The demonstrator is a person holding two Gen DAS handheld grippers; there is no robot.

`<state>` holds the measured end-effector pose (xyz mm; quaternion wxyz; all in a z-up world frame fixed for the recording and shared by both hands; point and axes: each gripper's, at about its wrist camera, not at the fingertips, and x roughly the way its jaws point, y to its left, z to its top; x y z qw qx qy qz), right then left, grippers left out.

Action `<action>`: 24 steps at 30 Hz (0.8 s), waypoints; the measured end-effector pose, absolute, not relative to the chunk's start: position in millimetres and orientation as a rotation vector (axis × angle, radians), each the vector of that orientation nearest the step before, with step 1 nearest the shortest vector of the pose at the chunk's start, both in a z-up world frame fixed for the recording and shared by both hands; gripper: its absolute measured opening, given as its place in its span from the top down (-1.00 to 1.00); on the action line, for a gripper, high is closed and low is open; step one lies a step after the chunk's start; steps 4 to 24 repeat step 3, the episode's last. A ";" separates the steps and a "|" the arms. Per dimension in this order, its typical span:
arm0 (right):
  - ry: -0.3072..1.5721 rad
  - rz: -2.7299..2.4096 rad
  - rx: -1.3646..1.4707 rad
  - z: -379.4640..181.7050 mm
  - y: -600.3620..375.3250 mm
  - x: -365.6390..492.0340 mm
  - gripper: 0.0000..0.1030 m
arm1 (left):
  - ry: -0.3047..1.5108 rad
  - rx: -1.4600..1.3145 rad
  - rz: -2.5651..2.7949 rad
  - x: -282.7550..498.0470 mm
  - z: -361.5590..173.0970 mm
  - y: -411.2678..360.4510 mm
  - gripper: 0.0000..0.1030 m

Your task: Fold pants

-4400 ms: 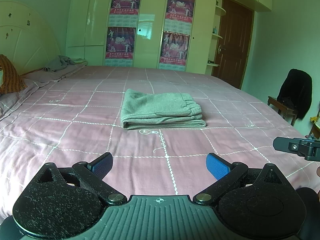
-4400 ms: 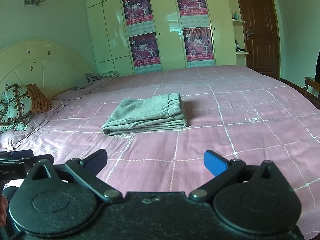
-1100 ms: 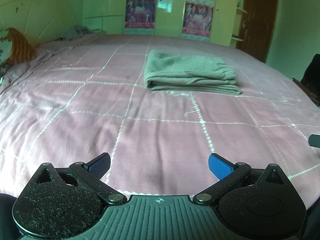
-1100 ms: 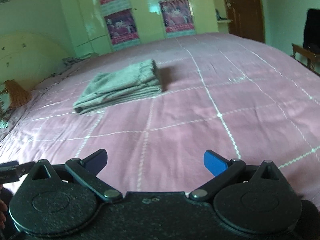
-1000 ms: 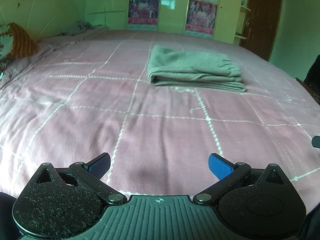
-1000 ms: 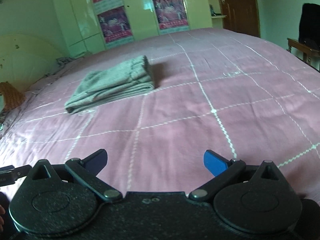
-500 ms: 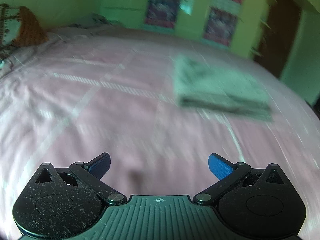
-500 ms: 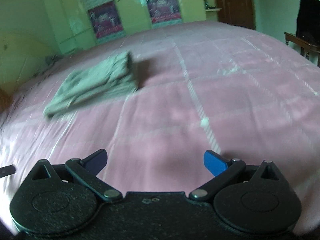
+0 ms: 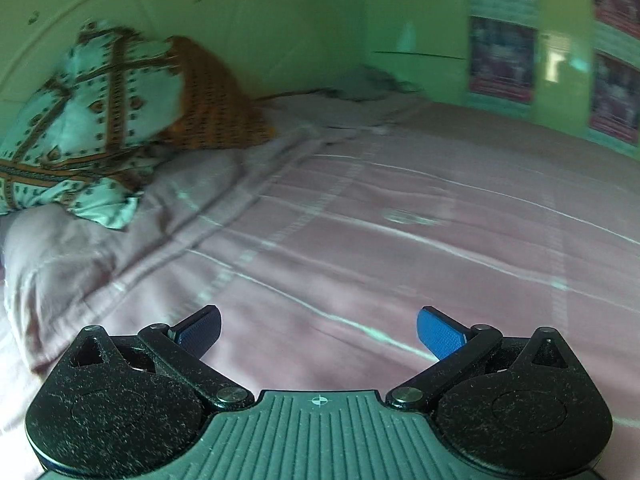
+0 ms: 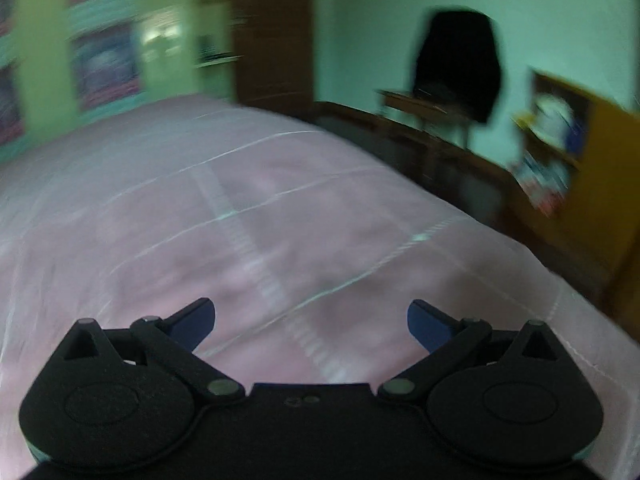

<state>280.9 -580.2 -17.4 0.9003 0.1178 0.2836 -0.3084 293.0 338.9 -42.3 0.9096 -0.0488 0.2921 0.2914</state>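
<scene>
The folded grey pants are out of both views now. My left gripper (image 9: 318, 330) is open, its blue pads spread wide with nothing between them, low over the pink checked bedspread (image 9: 400, 240) and facing the headboard side. My right gripper (image 10: 310, 320) is also open and empty, hovering over the bedspread (image 10: 240, 220) and facing the bed's right edge. Both views are blurred by motion.
Patterned pillows (image 9: 100, 120) lean on the headboard (image 9: 200, 20) at the left, with a grey garment (image 9: 368, 84) farther back. Beyond the bed's right edge stand a chair with a black garment (image 10: 456, 64), a yellow shelf unit (image 10: 580, 152) and a brown door (image 10: 272, 32). Wardrobes with posters (image 9: 500, 60) line the far wall.
Both grippers have swung apart: the left one turned left toward the pillows, the right one turned right toward the chair. The folded pants slid out of both views. Both grippers stayed open.
</scene>
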 end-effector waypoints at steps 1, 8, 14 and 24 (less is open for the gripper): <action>0.578 -0.653 0.275 -18.7 -591.9 283.2 -1.00 | 0.598 -0.091 0.611 296.0 -44.9 351.4 -1.00; 0.563 -0.666 0.274 -22.9 -604.1 288.8 -1.00 | 0.618 -0.090 0.618 303.8 -49.5 369.9 -1.00; 0.563 -0.666 0.274 -22.9 -604.1 288.8 -1.00 | 0.618 -0.090 0.618 303.8 -49.5 369.9 -1.00; 0.563 -0.666 0.274 -22.9 -604.1 288.8 -1.00 | 0.618 -0.090 0.618 303.8 -49.5 369.9 -1.00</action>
